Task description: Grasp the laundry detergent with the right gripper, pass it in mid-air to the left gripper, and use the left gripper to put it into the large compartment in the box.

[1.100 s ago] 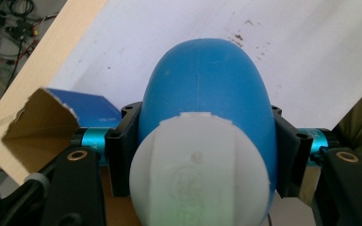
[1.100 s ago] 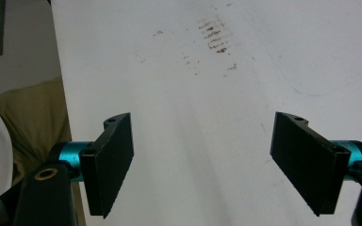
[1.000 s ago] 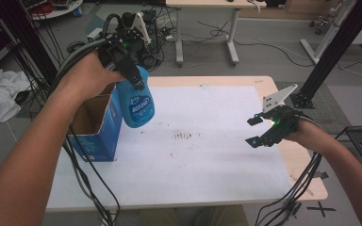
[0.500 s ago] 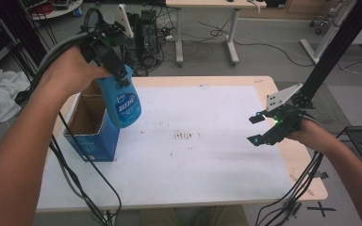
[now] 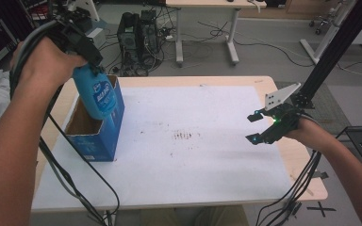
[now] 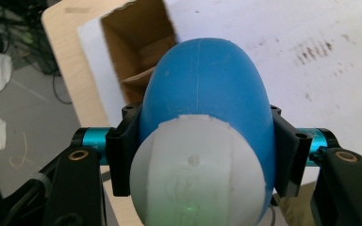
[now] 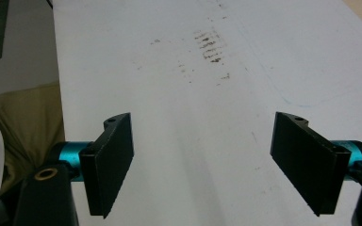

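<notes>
A: From the high view, what is on the table [image 5: 283,162]?

B: A white sheet [image 5: 193,155] covers most of it, with a patch of dark smudges [image 5: 185,135] near the middle. An open blue cardboard box [image 5: 96,134] stands at the sheet's left edge. The left gripper [image 5: 86,49] holds a blue bottle [image 5: 96,96] by its upper part, above the box's open top, with the bottle's lower end at the opening.

A: And the other side?

B: The right gripper [image 5: 254,128] hovers over the sheet's right part, jaws spread, nothing between them.

A: What does the left gripper view show?

B: Both black jaws are pressed against the sides of the blue bottle [image 6: 207,94], whose white cap [image 6: 200,172] faces the camera. Beyond it lies the brown inside of the box [image 6: 136,52], then the white sheet [image 6: 273,28].

A: And the right gripper view?

B: The two jaws stand wide apart over the bare sheet [image 7: 202,141], well clear of the smudges [image 7: 209,47] farther off.
</notes>
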`<action>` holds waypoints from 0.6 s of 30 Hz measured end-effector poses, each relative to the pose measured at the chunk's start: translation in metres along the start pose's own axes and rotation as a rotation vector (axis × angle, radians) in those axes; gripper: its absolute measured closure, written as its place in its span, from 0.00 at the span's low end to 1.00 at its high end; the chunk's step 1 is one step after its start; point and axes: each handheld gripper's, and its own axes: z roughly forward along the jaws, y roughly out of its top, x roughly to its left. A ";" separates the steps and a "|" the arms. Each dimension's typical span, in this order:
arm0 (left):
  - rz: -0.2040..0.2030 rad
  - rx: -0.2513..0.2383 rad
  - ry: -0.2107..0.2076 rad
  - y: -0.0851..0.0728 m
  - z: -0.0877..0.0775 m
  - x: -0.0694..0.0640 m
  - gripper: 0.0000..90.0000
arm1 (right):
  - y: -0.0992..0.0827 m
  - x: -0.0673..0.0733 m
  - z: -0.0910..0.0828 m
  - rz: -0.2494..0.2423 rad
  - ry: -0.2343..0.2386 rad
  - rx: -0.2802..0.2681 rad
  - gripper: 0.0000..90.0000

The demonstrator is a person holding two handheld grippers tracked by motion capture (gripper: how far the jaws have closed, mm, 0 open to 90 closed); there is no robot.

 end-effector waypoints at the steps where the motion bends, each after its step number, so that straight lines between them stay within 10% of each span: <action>1: -0.010 0.004 0.010 0.000 0.000 0.003 0.43 | 0.000 0.000 0.000 -0.001 -0.001 0.000 0.24; 12: -0.094 0.004 0.100 -0.004 0.008 0.023 0.43 | -0.001 -0.001 -0.002 0.013 -0.014 -0.008 0.24; 18: -0.053 -0.005 0.096 -0.005 0.016 0.027 0.43 | -0.003 -0.001 -0.005 0.020 -0.018 -0.010 0.24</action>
